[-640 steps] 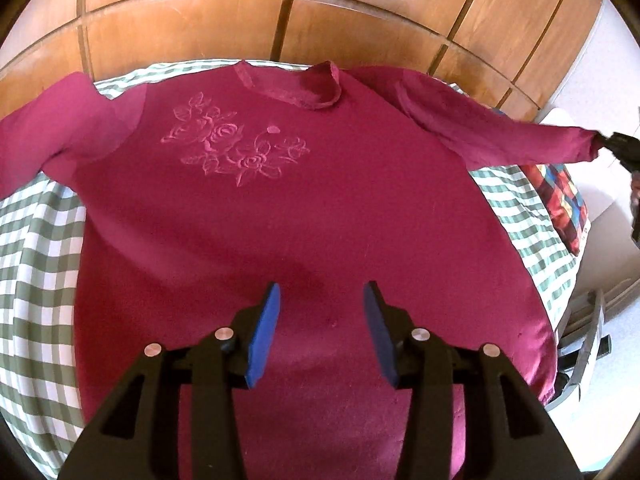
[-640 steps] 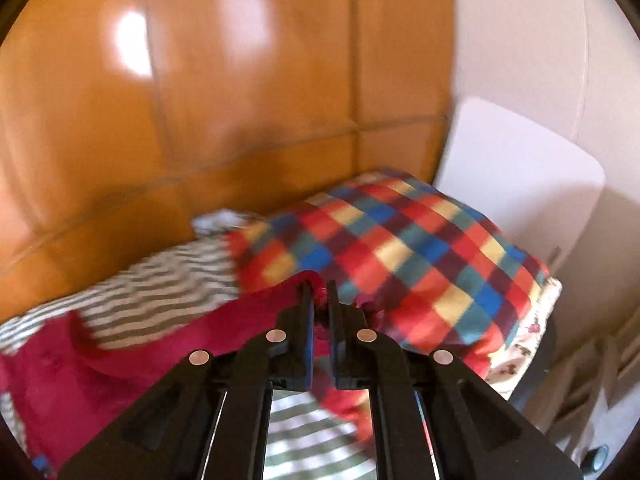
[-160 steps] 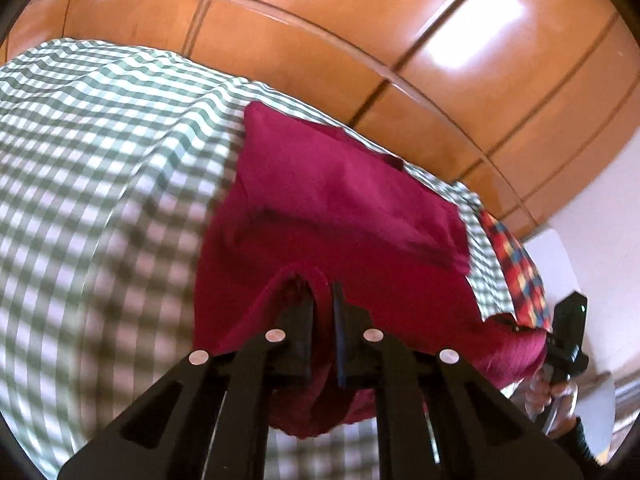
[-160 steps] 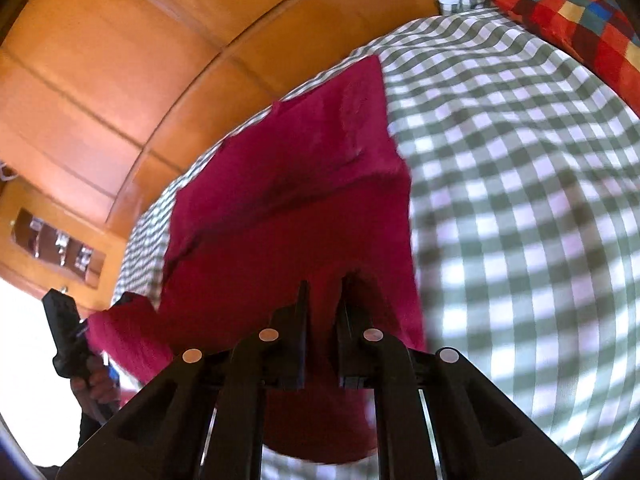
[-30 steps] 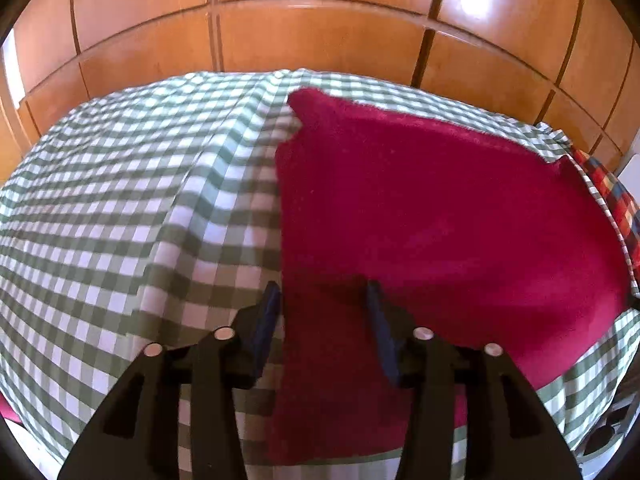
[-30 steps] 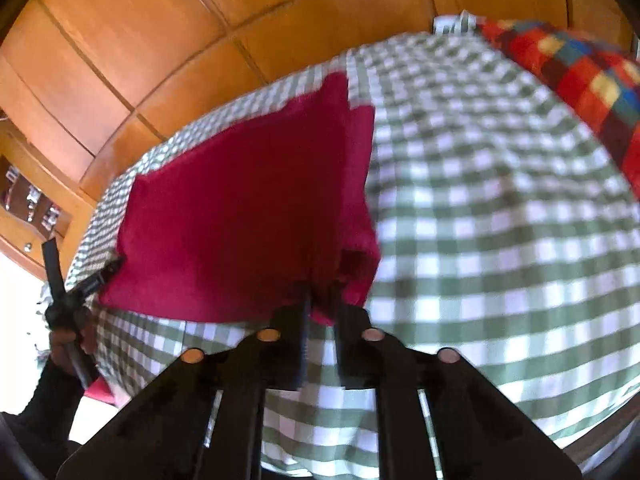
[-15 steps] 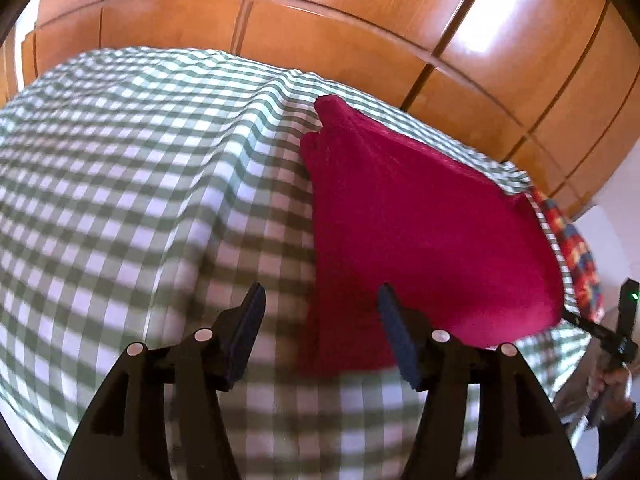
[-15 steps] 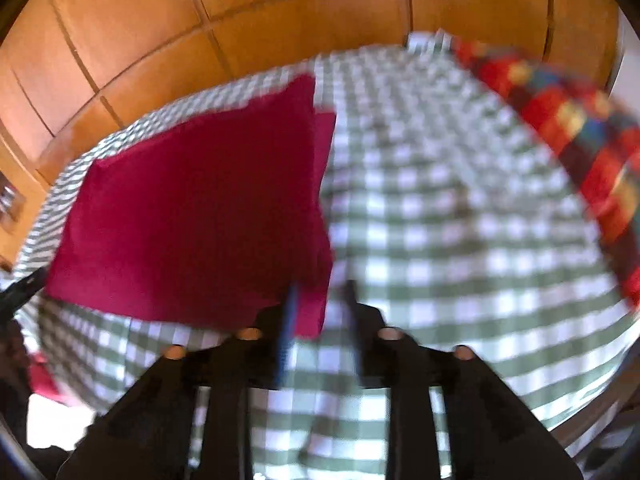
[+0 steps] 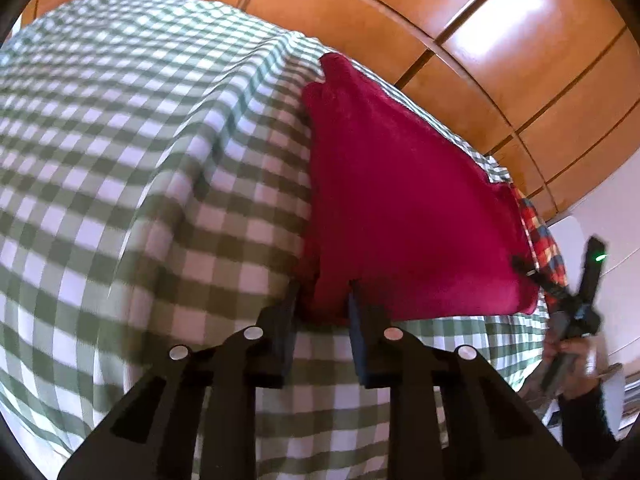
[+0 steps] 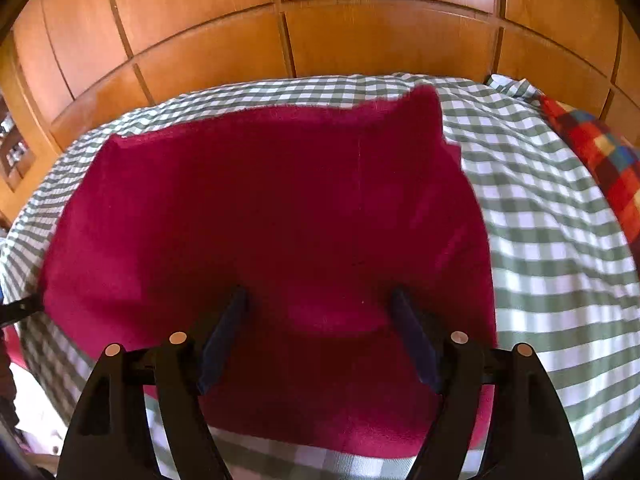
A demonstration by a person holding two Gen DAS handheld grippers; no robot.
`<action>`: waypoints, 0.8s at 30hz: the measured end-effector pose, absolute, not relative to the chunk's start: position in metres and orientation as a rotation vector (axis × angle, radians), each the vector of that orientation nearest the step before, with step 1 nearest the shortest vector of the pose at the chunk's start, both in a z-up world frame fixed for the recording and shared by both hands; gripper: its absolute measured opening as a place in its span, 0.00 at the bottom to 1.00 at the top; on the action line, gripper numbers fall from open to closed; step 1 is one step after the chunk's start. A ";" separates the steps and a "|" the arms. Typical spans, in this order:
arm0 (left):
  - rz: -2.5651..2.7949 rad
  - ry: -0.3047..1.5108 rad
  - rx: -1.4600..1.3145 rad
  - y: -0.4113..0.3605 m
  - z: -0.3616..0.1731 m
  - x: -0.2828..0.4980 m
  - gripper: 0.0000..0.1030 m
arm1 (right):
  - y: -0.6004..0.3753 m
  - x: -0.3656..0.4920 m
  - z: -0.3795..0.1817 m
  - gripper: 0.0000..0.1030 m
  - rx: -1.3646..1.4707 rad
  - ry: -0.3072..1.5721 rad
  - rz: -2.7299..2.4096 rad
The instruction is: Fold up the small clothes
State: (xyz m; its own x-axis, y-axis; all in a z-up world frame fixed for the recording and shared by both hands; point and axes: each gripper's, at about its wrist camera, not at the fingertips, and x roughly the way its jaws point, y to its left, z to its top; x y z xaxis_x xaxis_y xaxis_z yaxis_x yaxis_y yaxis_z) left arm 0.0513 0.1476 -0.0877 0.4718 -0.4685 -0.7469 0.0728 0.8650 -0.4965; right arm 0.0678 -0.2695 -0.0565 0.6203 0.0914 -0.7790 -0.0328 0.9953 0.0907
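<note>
A folded crimson sweater [image 9: 404,208] lies flat on the green-and-white checked bedcover [image 9: 132,168]. In the left wrist view my left gripper [image 9: 322,308] stands at the sweater's near left corner, its jaws partly open with the corner fabric between them. In the right wrist view the sweater [image 10: 276,208] fills the middle, and my right gripper [image 10: 320,320] hovers wide open over its near edge, holding nothing. The right gripper [image 9: 576,300] also shows at the far right of the left wrist view, at the sweater's right corner.
A wooden panelled headboard [image 10: 320,28] runs behind the bed. A multicoloured checked pillow [image 10: 600,156] lies at the right end of the bed; it also shows in the left wrist view [image 9: 540,236]. The bed's front edge is just below both grippers.
My right gripper has let go of the sweater's corner and opened wide over the near edge. My left gripper has narrowed and moved in onto the near left corner.
</note>
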 end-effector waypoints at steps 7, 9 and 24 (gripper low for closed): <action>-0.317 1.012 -0.468 0.154 -0.081 0.056 0.34 | -0.263 0.055 -0.063 0.73 0.014 0.800 0.051; -0.327 0.963 -0.487 0.158 -0.066 0.068 0.35 | -0.260 0.055 -0.064 0.74 0.007 0.789 0.037; -0.221 1.003 -0.321 0.106 -0.067 0.196 0.14 | -0.260 0.052 -0.067 0.74 0.008 0.759 0.033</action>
State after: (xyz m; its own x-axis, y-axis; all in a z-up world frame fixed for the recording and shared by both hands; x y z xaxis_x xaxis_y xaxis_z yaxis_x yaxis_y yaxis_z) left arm 0.1957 0.1058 -0.0669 0.5219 -0.3271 -0.7878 0.0350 0.9310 -0.3634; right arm 0.0516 -0.2602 -0.0665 0.7248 0.0326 -0.6882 -0.0271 0.9995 0.0189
